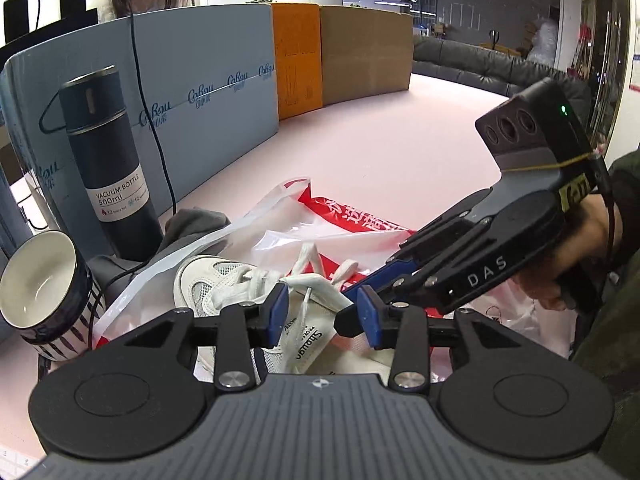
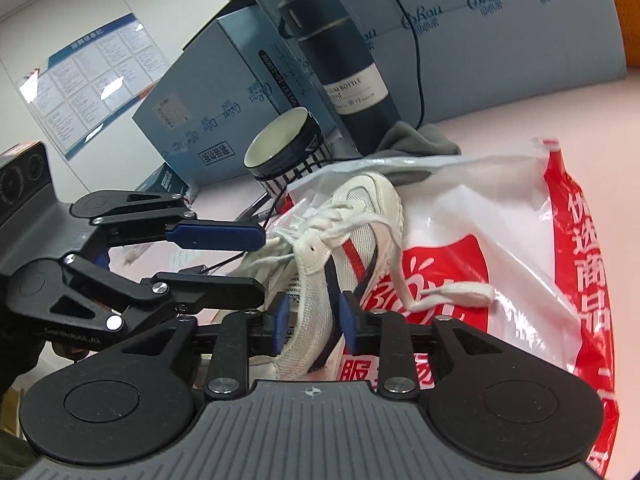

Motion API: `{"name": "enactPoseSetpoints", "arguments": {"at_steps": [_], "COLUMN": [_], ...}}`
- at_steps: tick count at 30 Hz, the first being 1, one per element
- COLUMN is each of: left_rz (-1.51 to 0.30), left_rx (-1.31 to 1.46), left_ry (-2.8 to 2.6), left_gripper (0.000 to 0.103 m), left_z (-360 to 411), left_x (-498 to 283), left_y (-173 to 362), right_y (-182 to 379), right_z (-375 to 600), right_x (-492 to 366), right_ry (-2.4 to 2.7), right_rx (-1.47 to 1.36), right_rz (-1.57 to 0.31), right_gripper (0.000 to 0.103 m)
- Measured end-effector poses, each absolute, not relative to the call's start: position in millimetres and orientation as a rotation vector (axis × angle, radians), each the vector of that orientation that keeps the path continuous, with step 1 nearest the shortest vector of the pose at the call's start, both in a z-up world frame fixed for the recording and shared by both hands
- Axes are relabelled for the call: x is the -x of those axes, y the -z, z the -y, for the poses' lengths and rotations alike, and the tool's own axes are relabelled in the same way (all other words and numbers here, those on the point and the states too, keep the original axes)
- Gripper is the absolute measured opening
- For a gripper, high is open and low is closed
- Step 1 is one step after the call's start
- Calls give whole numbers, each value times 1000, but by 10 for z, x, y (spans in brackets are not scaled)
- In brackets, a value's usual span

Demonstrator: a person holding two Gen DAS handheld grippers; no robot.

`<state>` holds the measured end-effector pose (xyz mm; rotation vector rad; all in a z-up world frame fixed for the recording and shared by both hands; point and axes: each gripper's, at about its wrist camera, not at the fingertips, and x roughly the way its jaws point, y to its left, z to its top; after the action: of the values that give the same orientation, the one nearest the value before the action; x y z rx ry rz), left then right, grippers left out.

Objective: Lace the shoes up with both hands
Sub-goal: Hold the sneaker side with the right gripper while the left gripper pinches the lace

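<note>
I see the shoe (image 2: 352,232) lying on a red-and-white bag (image 2: 500,264) on the pink worktop (image 1: 400,140), laces (image 1: 316,280) loose. My left gripper (image 1: 322,312) has jaws spread over the tongue, pinching nothing. My right gripper (image 2: 314,320) has jaws spread around the shoe's collar, pads clear of it.

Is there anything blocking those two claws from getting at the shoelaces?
Nothing visible does. The left claw hangs open right over the laces of the white shoe, and the right claw is open around the shoe's side. The mug and bottle stand behind.
</note>
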<state>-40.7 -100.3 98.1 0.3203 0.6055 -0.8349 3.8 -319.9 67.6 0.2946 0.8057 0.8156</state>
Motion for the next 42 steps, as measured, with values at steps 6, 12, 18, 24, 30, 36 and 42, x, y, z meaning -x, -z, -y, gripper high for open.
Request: {"name": "enactPoseSetpoints", "arguments": {"at_steps": [6, 12, 18, 24, 30, 36, 42], "left_rz": [-582, -572, -557, -494, -473, -455, -473], "left_rx": [-378, -436, -604, -689, -649, -619, -646], "left_ry": [807, 798, 771, 716, 676, 701, 699], "left_gripper": [2, 16, 28, 12, 4, 1, 1], "left_z": [1048, 1008, 1089, 1208, 1210, 1218, 1313], "left_x": [445, 541, 683, 731, 704, 707, 667], "left_y": [-975, -1031, -911, -802, -794, -835, -804], "right_y": [-697, -715, -719, -730, -748, -765, -761], "right_z": [3204, 3209, 3204, 3192, 3184, 3173, 3151], "right_x": [-34, -24, -19, -10, 2, 14, 22], "right_ry": [-812, -808, -811, -813, -808, -815, -818], "right_rx": [-291, -288, -294, -294, -276, -260, -255], "right_rz": [-793, -779, -772, -765, -751, -741, -742], "right_gripper": [27, 27, 27, 27, 28, 28, 29]}}
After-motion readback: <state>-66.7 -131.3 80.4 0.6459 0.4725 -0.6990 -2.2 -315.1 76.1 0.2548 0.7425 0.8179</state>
